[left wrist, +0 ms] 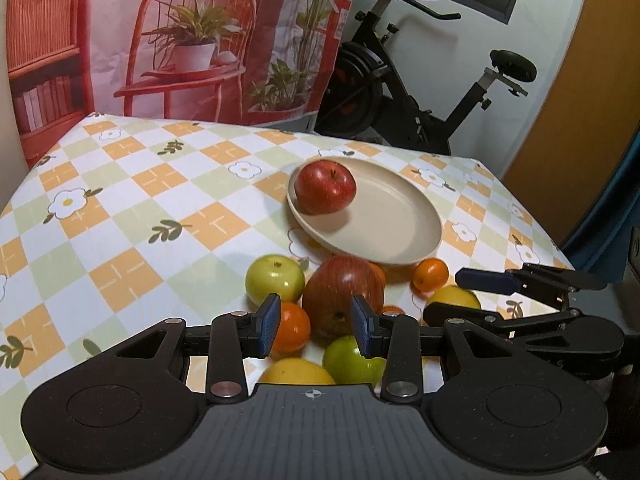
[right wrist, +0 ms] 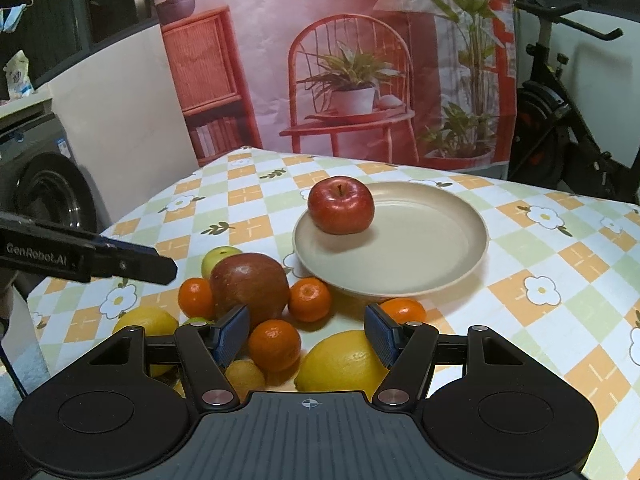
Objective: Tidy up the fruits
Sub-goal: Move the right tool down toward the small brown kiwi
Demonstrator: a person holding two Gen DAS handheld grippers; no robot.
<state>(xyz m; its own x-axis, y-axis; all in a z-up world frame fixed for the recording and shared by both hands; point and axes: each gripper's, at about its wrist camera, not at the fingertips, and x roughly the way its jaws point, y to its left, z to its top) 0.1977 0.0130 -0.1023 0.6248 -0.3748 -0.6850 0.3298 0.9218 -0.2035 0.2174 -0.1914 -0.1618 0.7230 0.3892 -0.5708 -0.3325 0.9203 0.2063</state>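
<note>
A bright red apple (left wrist: 325,188) (right wrist: 341,205) sits at the left rim of a beige plate (left wrist: 400,216) (right wrist: 432,240). In front of the plate lies a heap of fruit: a large dull-red apple (left wrist: 342,292) (right wrist: 250,280), green apples (left wrist: 275,278), several oranges (right wrist: 274,344) and lemons (right wrist: 340,362). My left gripper (left wrist: 316,326) hovers over the heap's near side, open, with nothing pressed between its pads. My right gripper (right wrist: 306,334) (left wrist: 472,298) hangs open over an orange and a lemon. A finger (right wrist: 136,266) of the left gripper reaches in from the left.
The table wears a checked flower cloth (left wrist: 140,200); its right edge (left wrist: 560,240) and far edge are close to the plate. Behind stand a printed backdrop (right wrist: 352,80), an exercise bike (left wrist: 400,92) and a washing machine (right wrist: 48,192).
</note>
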